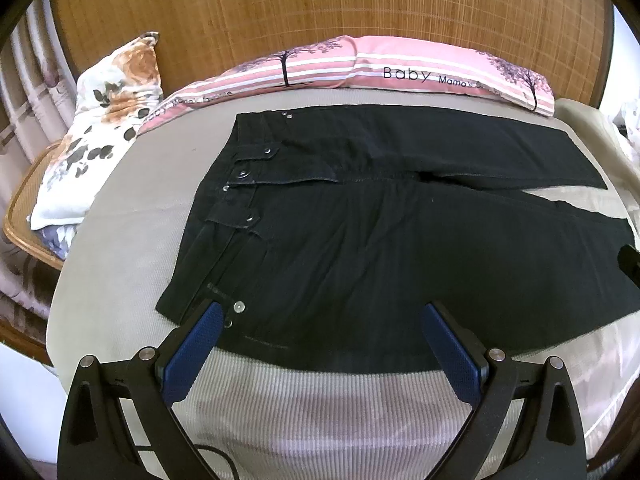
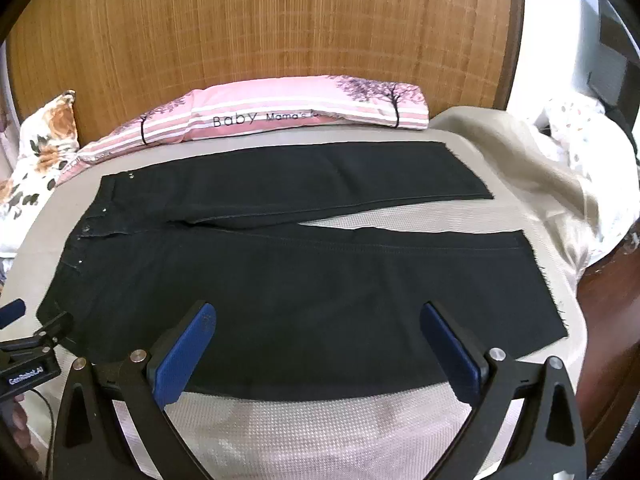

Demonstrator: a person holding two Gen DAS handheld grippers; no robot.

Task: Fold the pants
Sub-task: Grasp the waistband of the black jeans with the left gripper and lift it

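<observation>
Black pants (image 1: 380, 240) are lying flat on a beige ribbed bed cover (image 1: 304, 412), waistband at left, legs running right. Left gripper (image 1: 322, 312) is hovering over the near edge with jaws standing wide apart, blue pads (image 1: 192, 356) showing. A pink striped pillow (image 1: 400, 68) and a floral pillow (image 1: 100, 120) are resting against the woven headboard (image 1: 320, 8)

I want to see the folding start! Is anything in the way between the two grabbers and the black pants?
Nothing visible is. The black pants lie flat and bare on the bed cover. The left gripper and right gripper are both open at the near edge. The pink pillow and the flowered pillow sit beyond the pants.
</observation>
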